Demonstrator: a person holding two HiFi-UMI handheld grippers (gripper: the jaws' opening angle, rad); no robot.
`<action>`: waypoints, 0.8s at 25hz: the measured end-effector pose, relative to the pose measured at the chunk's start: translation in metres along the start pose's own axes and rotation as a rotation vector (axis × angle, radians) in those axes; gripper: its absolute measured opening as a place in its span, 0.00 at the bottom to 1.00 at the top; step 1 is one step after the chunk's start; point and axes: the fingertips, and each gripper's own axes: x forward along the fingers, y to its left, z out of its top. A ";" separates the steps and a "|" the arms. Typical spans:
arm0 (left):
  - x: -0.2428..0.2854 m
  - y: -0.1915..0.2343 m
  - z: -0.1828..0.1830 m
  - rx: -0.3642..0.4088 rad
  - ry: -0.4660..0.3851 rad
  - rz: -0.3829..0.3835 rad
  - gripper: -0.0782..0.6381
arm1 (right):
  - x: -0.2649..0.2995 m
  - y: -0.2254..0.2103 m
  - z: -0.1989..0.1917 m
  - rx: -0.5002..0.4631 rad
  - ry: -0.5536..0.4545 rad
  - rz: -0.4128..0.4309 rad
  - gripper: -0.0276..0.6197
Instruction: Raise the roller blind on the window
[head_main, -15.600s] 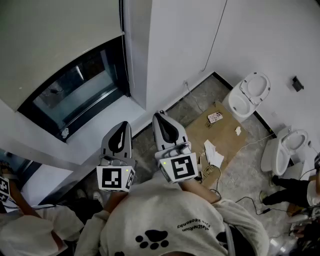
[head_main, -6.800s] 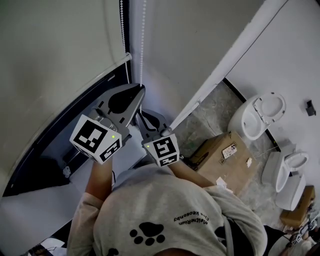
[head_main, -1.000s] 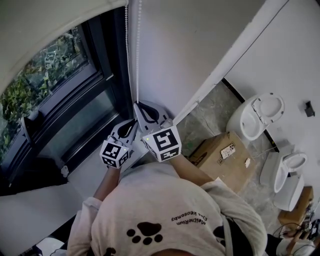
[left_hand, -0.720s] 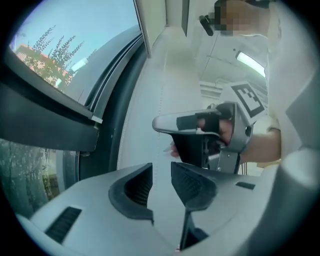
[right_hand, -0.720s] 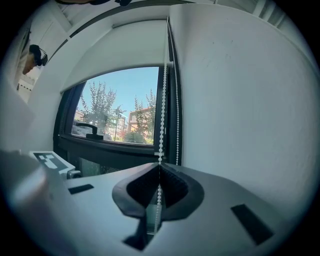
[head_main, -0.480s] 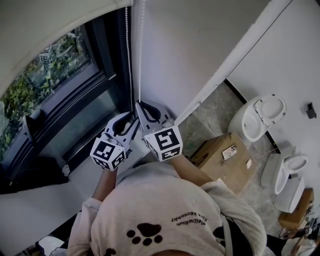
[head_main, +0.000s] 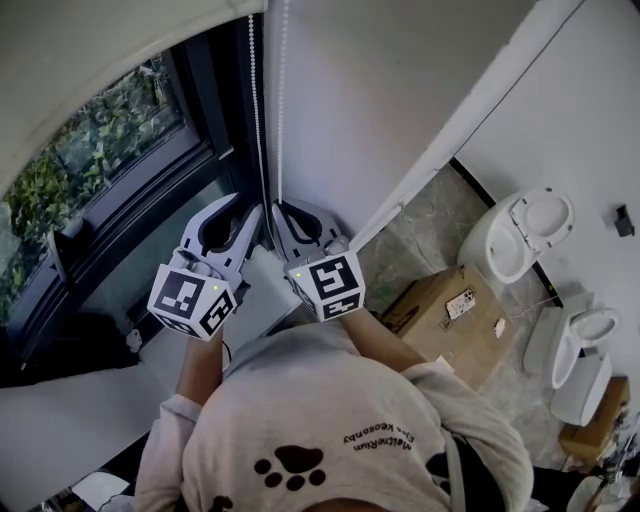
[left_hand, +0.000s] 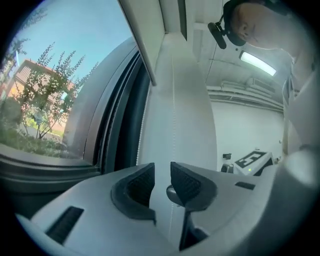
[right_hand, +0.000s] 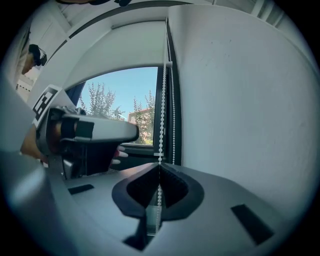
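Observation:
The pale roller blind (head_main: 90, 50) hangs high over the dark-framed window (head_main: 100, 150). Its white bead chain (head_main: 252, 110) drops in two strands beside the frame. My right gripper (head_main: 278, 210) is shut on the left strand (right_hand: 162, 110), which is pinched between its pads (right_hand: 172, 187). My left gripper (head_main: 246, 205) is held up beside it, a little to the left. Its jaws have just sprung wide and eased in slightly, and now stand open (left_hand: 161, 180). A chain strand (left_hand: 173, 115) runs past the right pad's tip, with nothing pressing on it.
A white wall (head_main: 380, 90) stands right of the chain. The white sill (head_main: 60, 430) is below the window. On the floor to the right are a cardboard box (head_main: 455, 310) and two toilets (head_main: 520, 235) (head_main: 585, 345).
The left gripper has let go of the chain, opened, and risen from below the right gripper to beside it. The right gripper has kept still, shut on the chain.

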 end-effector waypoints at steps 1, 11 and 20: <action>0.000 -0.001 0.007 0.005 -0.006 -0.001 0.26 | 0.000 0.001 0.000 0.001 -0.002 0.001 0.06; 0.020 -0.016 0.057 0.056 -0.041 -0.075 0.24 | 0.002 0.007 0.002 -0.009 -0.010 0.007 0.06; 0.038 -0.020 0.093 0.126 -0.052 -0.098 0.23 | 0.001 0.009 0.002 -0.026 -0.009 -0.003 0.06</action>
